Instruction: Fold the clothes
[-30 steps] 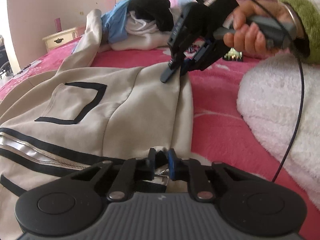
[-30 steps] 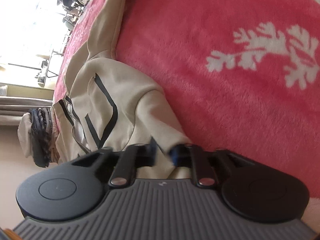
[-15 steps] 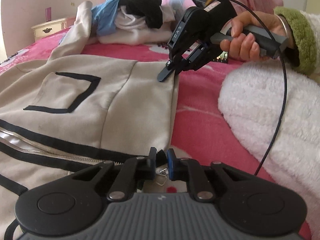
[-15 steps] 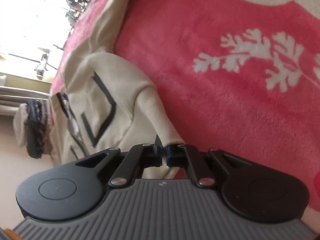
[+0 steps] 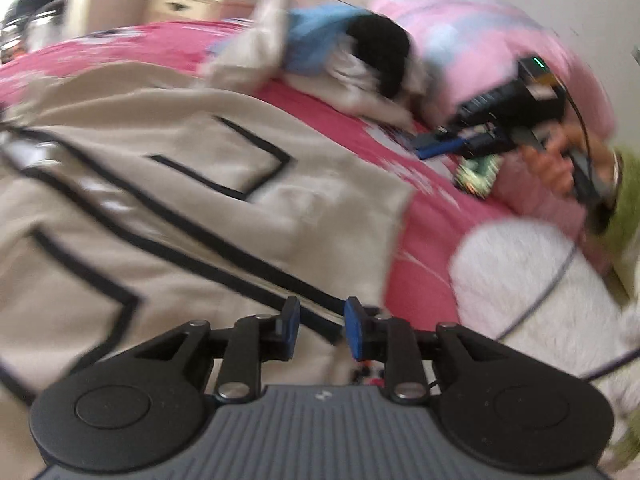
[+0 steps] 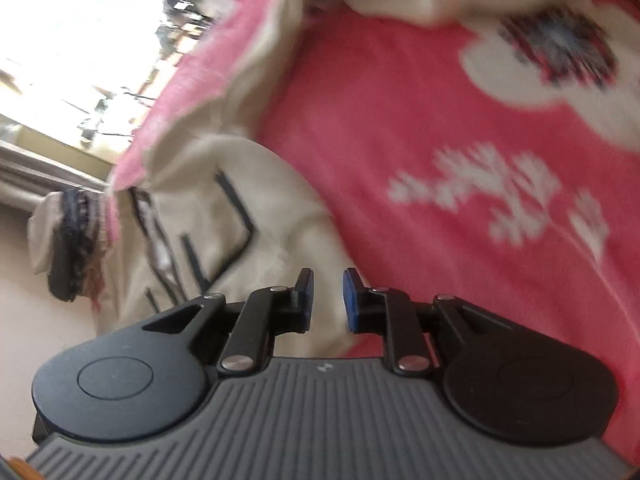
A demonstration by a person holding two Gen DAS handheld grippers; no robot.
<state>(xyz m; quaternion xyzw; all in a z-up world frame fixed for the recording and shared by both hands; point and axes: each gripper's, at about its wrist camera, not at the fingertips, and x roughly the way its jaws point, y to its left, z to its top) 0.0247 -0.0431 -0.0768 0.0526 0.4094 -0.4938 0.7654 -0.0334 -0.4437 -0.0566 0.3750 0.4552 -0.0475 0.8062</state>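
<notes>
A beige zip jacket [image 5: 168, 216] with black stripes and pocket outlines lies spread on the pink blanket [image 5: 424, 224]. My left gripper [image 5: 318, 326] is open just above the jacket's lower hem by the zip, with cloth showing below its gap. The right gripper [image 5: 436, 150], held in a hand, hovers over the blanket beyond the jacket's far corner. In the right wrist view the right gripper [image 6: 328, 298] is open, with the jacket [image 6: 224, 216] edge just under its left finger. Both views are blurred.
A heap of blue, black and white clothes [image 5: 340, 52] lies at the far side of the bed. A pink pillow [image 5: 472, 44] sits behind it, a white fluffy garment [image 5: 532, 292] to the right, and a cream nightstand [image 5: 180, 4] by the wall.
Both grippers have let go of the jacket and opened. The jacket now lies flat. The right gripper has drawn away to the right, and both cameras are moving.
</notes>
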